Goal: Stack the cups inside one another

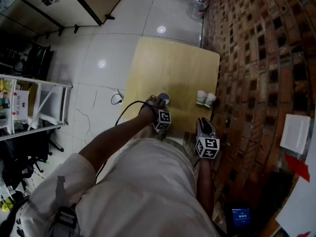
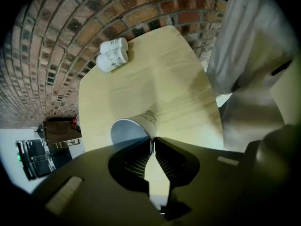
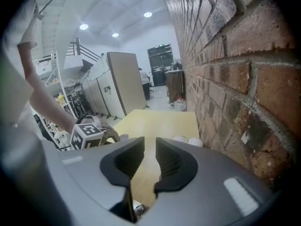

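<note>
The left forearm [image 1: 116, 135] runs bare from about 7 o'clock in the head view up toward the near edge of the bench [image 1: 168, 63]. The left hand [image 1: 149, 110] is wrapped round the left tool [image 1: 161, 104], which points steeply down at the bench top, its marker cube toward the person's body. In the left gripper view the jaws stand almost together. They are clenched on the rim wall of a paper cup [image 2: 136, 126], with one jaw at the inside of its mouth and the other on the outside. This cup is tilted, its open mouth turned to about 9 o'clock in that view and its base toward 1 o'clock. It sits over the near half of the bench, close to the near edge.

Two more cups [image 1: 206, 99] lie at about 3 o'clock from the held cup, well apart from it. They are side by side and touching each other, near the bench's right edge beside the brick wall [image 1: 256, 58].

The right forearm [image 1: 205, 181] comes up along the person's right side. It holds the right tool [image 1: 205, 122] at about 5 o'clock from the held cup, over the near right corner of the bench and angled partly downward. Its jaws stand apart, released, with only bare bench top seen between them. The pair of cups shows just past them at about 1 o'clock in the right gripper view.
</note>
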The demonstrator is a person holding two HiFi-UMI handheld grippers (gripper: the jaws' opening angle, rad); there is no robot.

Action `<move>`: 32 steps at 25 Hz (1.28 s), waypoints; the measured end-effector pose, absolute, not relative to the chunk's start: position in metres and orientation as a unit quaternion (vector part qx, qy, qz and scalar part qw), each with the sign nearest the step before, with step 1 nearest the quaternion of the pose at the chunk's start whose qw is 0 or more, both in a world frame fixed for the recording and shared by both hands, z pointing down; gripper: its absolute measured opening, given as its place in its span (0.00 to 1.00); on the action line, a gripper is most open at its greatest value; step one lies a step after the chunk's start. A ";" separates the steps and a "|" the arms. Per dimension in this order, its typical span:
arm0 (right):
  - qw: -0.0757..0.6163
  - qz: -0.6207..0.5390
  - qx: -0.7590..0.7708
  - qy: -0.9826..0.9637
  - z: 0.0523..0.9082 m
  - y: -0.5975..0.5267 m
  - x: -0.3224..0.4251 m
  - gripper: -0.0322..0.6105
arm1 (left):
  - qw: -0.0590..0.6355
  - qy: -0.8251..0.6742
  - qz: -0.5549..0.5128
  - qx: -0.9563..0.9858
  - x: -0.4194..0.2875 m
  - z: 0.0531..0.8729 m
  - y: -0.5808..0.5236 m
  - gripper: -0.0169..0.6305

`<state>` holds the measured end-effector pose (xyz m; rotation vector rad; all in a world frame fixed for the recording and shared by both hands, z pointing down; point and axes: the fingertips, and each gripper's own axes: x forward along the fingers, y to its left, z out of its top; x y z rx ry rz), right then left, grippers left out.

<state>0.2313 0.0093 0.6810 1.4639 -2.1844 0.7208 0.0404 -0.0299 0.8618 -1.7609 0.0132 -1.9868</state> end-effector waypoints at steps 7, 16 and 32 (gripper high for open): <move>0.210 0.265 0.519 -0.785 0.685 0.014 0.227 0.17 | 0.199 0.035 -0.715 -0.669 0.037 0.870 -0.027 0.29; 0.206 0.264 0.514 -0.790 0.687 0.012 0.229 0.17 | 0.038 0.091 -0.645 -0.758 0.047 0.841 -0.007 0.40; 0.164 0.232 0.488 -0.825 0.653 -0.036 0.197 0.23 | -0.361 0.342 -0.205 -0.843 -0.026 0.722 -0.041 0.31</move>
